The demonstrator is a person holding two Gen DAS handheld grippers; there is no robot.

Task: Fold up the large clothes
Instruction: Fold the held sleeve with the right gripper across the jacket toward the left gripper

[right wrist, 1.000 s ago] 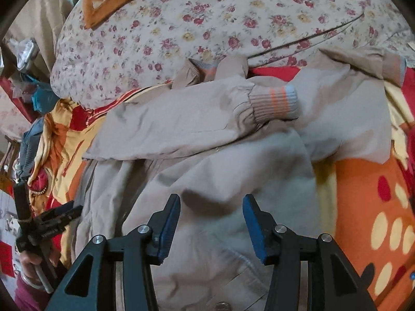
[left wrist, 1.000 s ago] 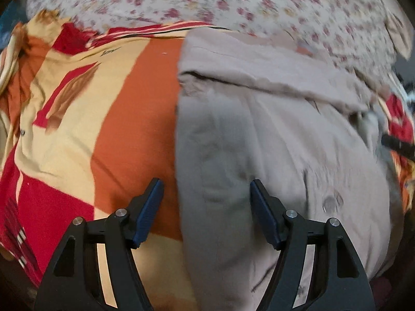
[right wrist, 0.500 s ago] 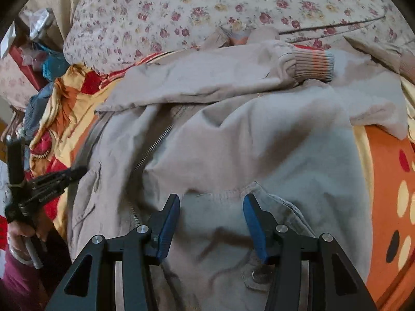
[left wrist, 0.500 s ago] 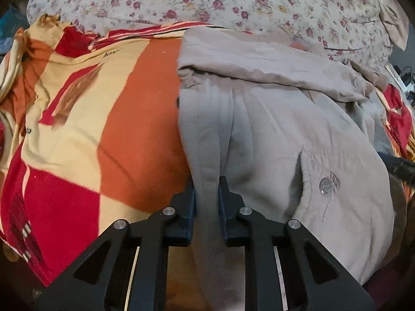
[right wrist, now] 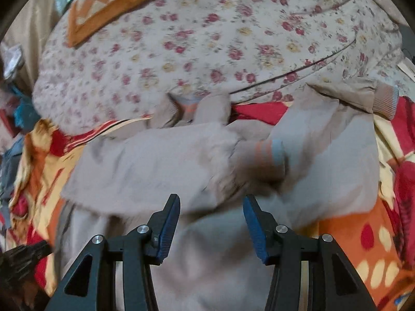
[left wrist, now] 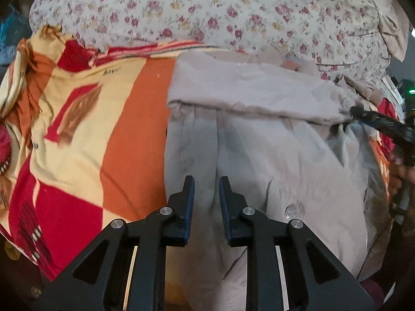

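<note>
– Fabric first: how did that jacket [left wrist: 259,155] look likely to handle?

– Soft and limp, I judged, but bulky. It was a beige zip-up lying spread across the patterned blanket [left wrist: 116,142] on the bed, filling the centre and right of the left wrist view, with the floral quilt [left wrist: 207,13] bunched behind it along the top. Cloth that thick would probably sag and drag rather than slide, and a single layer could slip out of a pinch.

– Where was it being held?

– The left hand-held gripper [left wrist: 206,189] had a raised ridge of the body panel between its pads, low in the frame near the jacket's left edge. Its jaws were opening slightly, yet the pleat ran taut up from them, so the cloth looked pinched. The right hand-held gripper [right wrist: 211,207] stood with its jaws apart above the jacket's middle, nothing between them.

– Better places to grab?

– Hem, seams or the ribbed cuffs, I reckoned; they were thicker and should hold. The snap [left wrist: 291,210] was hard, so best avoided.

– Counts?

– One jacket. Two sleeves: one sleeve [right wrist: 155,163] folded across the chest, ending in a striped cuff [right wrist: 269,153] at the centre of the right wrist view, the other reaching to the upper right with its own cuff [right wrist: 386,101]. One snap showed. Two hand-held grippers, one blanket, one quilt.
</note>
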